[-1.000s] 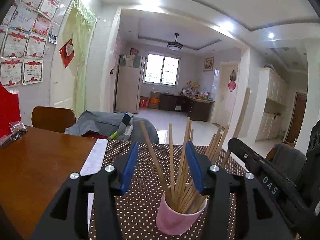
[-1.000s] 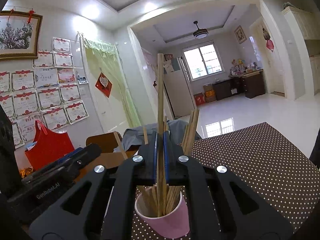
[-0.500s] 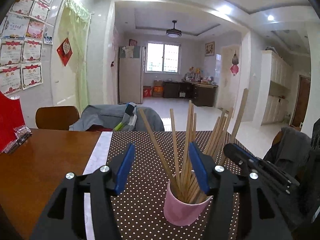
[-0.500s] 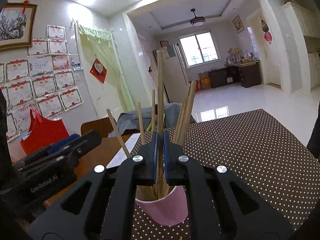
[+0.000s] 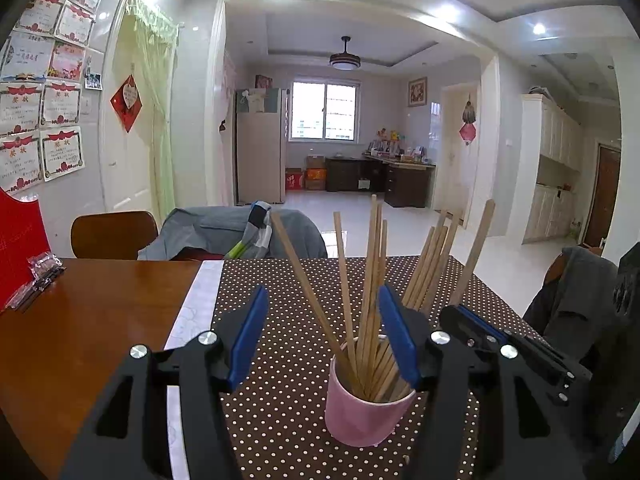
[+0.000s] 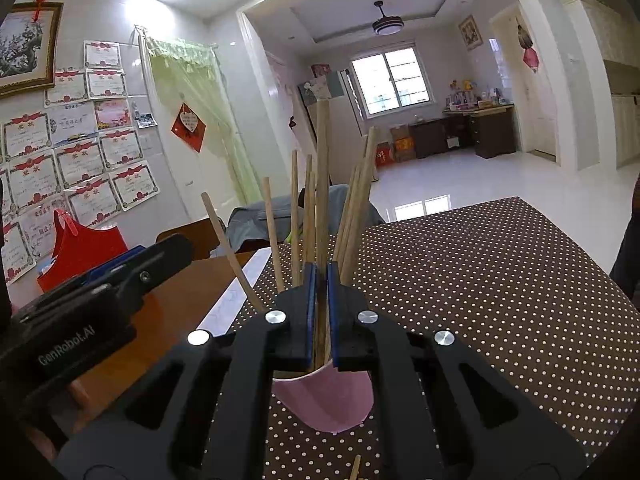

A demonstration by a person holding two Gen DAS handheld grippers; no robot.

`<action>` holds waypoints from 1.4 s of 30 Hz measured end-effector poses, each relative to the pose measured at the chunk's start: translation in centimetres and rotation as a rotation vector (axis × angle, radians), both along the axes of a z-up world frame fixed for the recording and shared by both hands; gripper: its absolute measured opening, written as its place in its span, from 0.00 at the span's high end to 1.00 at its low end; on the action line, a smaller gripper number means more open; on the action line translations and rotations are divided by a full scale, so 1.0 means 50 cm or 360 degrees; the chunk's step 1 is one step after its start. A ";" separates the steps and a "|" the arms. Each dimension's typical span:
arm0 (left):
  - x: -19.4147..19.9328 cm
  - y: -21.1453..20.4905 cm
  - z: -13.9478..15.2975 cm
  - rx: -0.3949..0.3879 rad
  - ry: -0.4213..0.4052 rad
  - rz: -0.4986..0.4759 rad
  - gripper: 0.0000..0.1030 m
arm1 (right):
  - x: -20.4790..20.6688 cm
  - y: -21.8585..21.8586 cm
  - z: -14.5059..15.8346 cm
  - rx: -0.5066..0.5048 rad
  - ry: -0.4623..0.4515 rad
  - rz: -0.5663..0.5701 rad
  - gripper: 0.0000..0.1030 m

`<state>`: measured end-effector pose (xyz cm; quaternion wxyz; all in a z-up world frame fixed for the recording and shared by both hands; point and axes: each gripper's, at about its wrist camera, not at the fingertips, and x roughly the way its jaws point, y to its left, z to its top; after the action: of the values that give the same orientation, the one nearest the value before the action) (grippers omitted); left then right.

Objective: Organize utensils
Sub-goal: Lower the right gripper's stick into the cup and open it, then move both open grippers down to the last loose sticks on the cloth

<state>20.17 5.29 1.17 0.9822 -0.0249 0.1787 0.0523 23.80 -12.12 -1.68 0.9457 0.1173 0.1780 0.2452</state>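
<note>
the desk point(image 5: 100, 320) is seen partly covered by a dotted brown cloth point(image 6: 500, 280). a pink cup point(image 5: 362, 416) of wooden chopsticks point(image 5: 372, 280) is stood on the cloth, near. the left gripper point(image 5: 322, 336) is held spread, astride the cup. the right gripper point(image 6: 321, 312) is pressed together, pinching one upright chopstick point(image 6: 322, 184) above the cup.

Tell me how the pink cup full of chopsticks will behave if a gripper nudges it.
The pink cup looks small and light, so it would probably slide easily on the dotted cloth. The chopsticks rise far above its rim and splay outward, so it is likely top-heavy and may tip. The right gripper, shut on one chopstick, could lever it over.
</note>
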 end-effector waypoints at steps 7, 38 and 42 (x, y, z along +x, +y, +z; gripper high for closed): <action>-0.017 -0.007 0.004 0.0009 0.0000 0.0009 0.42 | -0.016 -0.016 0.012 -0.0004 0.0001 -0.0040 0.52; -0.177 -0.138 -0.017 0.0129 0.0093 -0.0163 0.35 | -0.166 -0.188 -0.003 0.0019 0.0134 -0.0081 0.38; -0.176 -0.147 -0.057 0.0087 0.0234 -0.0237 0.35 | -0.171 -0.200 -0.036 -0.0081 0.0223 -0.0079 0.34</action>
<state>11.36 -2.07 -1.66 0.9679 0.0192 0.2500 -0.0143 15.26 -22.10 -3.46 0.9394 0.1144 0.2471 0.2081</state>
